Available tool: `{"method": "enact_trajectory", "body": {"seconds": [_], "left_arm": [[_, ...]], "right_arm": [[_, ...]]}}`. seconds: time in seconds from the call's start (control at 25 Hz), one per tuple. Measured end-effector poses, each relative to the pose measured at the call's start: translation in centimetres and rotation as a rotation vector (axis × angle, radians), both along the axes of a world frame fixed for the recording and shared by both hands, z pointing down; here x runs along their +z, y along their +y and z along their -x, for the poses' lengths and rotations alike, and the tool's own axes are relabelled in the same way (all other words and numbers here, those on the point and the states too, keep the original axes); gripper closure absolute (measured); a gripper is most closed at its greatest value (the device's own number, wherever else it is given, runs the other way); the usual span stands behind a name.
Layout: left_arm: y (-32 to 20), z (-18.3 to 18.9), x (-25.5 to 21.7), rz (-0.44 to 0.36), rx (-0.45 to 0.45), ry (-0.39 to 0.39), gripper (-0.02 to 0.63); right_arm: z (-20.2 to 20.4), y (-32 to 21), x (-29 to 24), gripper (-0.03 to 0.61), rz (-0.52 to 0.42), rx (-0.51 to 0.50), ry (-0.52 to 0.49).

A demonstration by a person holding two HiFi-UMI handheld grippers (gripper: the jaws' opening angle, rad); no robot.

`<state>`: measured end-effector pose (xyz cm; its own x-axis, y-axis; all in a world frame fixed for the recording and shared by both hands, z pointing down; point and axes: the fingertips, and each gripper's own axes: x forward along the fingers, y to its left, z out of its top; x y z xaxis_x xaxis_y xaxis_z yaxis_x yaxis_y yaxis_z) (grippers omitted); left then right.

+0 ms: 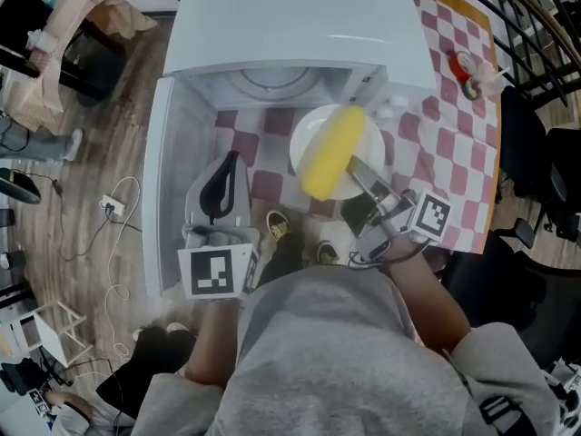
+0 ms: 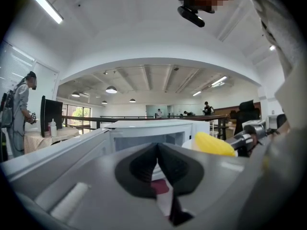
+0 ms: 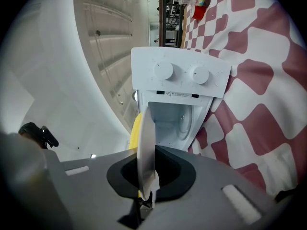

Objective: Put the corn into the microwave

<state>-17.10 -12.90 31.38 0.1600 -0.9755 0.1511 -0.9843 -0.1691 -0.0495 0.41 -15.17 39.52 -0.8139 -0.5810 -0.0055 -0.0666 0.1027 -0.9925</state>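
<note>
Between right gripper (image 3: 147, 178) jaws, clamped tight: plate (image 3: 145, 143) rim, corn (image 1: 331, 151) lying on it. Ahead, open microwave (image 1: 290, 25). Left gripper (image 2: 157, 157) jaws closed, empty.

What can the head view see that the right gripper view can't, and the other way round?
Only the head view: the left gripper, shut and empty, and the whole corn lying on the round plate.
Only the right gripper view: the microwave's two knobs, and the plate seen edge-on, clamped between the jaws of the right gripper.
Both: the corn, the plate, the open microwave and the checkered cloth.
</note>
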Motion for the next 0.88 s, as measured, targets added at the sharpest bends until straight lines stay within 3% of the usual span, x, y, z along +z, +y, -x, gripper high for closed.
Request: {"method": "enact_trajectory", "body": {"seconds": [0.16, 0.4, 0.88], "left_arm": [[-0.9, 1.0, 0.4, 0.034, 0.014, 0.021, 0.603], [-2.0, 2.6, 0.6, 0.000, 0.048, 0.023, 0.603], [-2.4, 4.2, 1.9, 0.040, 0.118, 0.066, 0.603]], "right_arm": [[0.7, -0.8, -0.1, 0.572, 0.001, 0.026, 0.010], [2.1, -1.6, 0.1, 0.572, 0.010, 0.059, 0.016], [4.8, -2.2, 0.1, 0.572, -0.001, 0.102, 0.034]]}}
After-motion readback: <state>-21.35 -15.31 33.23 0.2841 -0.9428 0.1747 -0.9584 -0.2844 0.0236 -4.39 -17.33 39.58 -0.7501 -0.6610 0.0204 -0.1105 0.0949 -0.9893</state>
